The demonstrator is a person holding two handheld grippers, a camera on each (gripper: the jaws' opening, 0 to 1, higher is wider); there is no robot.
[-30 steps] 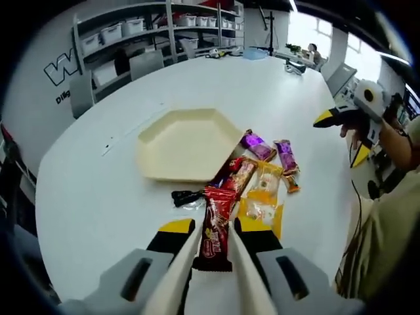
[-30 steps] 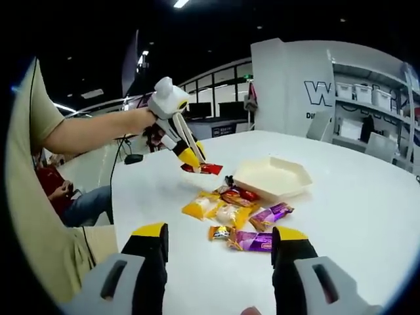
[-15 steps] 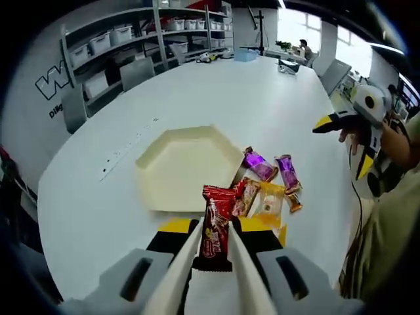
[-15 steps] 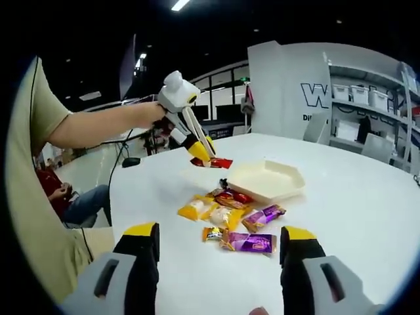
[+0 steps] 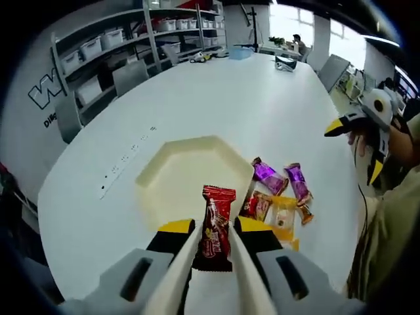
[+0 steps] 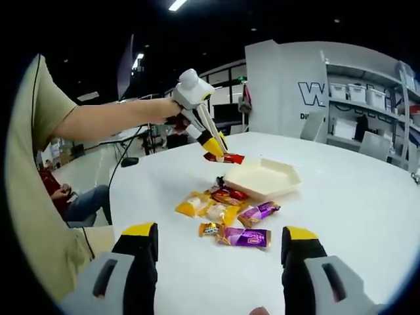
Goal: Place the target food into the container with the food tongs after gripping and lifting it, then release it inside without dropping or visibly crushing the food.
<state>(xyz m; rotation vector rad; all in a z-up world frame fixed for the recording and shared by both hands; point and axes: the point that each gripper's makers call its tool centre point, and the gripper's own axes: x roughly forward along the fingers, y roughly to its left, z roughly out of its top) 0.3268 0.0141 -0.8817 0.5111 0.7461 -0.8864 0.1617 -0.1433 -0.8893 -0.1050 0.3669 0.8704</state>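
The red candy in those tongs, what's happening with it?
A person is using a left tool fitted with food tongs to carry a red snack packet. The packet is pinched between the tongs and held in the air near the edge of the cream hexagonal tray, not yet let go. More wrapped snacks lie on the white table beside the tray. The right tool hangs open, holding nothing.

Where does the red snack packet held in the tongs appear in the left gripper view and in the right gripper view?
Left gripper view: the red snack packet stands low in the centre, clamped between the left tongs, in front of the cream hexagonal tray.
Right gripper view: the packet hangs above centre, at the tips of the left tongs, beside the tray's near edge.
Shared landmark: the tray.
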